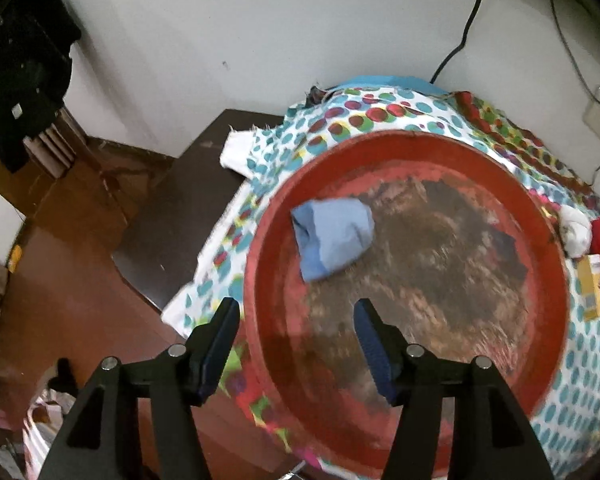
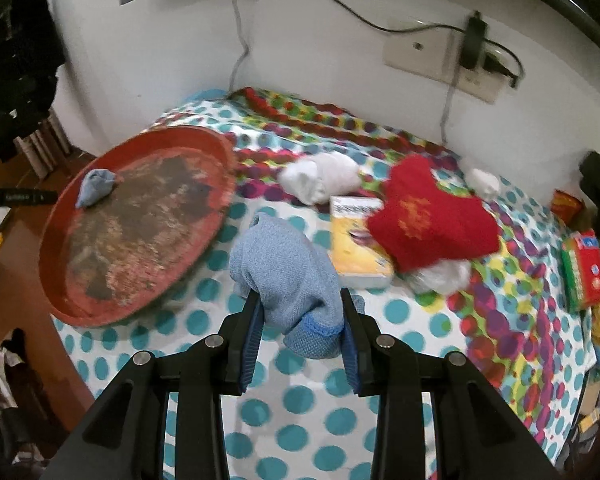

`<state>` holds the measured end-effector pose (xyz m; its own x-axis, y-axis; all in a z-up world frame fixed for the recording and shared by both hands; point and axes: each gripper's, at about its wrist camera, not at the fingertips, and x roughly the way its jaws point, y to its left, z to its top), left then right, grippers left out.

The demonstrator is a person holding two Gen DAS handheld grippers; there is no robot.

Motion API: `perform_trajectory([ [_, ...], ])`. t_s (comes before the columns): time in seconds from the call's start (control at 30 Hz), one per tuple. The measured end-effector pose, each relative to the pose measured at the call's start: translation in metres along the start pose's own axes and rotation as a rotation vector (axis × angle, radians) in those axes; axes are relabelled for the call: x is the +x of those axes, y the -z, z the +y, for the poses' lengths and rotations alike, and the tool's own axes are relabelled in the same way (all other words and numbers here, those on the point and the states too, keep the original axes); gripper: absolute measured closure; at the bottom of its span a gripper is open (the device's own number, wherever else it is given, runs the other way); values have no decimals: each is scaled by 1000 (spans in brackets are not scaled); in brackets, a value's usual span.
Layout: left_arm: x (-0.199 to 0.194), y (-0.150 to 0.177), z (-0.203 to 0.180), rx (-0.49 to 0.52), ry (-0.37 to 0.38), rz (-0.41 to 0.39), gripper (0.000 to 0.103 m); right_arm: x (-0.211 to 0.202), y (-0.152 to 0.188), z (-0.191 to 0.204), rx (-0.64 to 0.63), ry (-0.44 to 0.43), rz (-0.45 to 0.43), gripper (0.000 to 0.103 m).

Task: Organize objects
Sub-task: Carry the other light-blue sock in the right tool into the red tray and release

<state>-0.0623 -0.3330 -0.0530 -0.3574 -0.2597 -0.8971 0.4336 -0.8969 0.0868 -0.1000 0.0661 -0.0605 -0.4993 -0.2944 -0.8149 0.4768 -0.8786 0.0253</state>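
Note:
A round red tray (image 1: 548,308) with a worn, dark bottom lies on the dotted cloth; it also shows at the left in the right wrist view, tray (image 2: 60,304). A rolled light-blue sock (image 1: 332,236) rests inside it near its far left rim, sock (image 2: 96,186). My left gripper (image 1: 296,312) hangs open above the tray's near rim, nothing between its fingers. My right gripper (image 2: 300,300) is shut on a second light-blue sock (image 2: 284,276), held above the cloth to the right of the tray.
On the dotted cloth (image 2: 300,408) lie a red knitted piece (image 2: 432,220), white sock bundles (image 2: 320,180), a yellow box (image 2: 358,240) and a red-green box (image 2: 584,272). Cables hang from a wall socket (image 2: 444,64). A dark table edge (image 1: 172,220) drops to the floor at left.

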Motion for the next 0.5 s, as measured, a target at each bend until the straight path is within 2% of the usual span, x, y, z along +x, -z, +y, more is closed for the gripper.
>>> perform_trajectory([
  [0.1, -6, 9, 4, -7, 6, 3, 42, 3, -12, 17, -28, -22, 1, 70],
  [0.27, -15, 14, 16, -22, -10, -51, 42, 10, -39, 54, -88, -62, -7, 70],
  [0.5, -17, 19, 37, -45, -5, -65, 42, 33, -82, 113, -163, -149, -16, 70],
])
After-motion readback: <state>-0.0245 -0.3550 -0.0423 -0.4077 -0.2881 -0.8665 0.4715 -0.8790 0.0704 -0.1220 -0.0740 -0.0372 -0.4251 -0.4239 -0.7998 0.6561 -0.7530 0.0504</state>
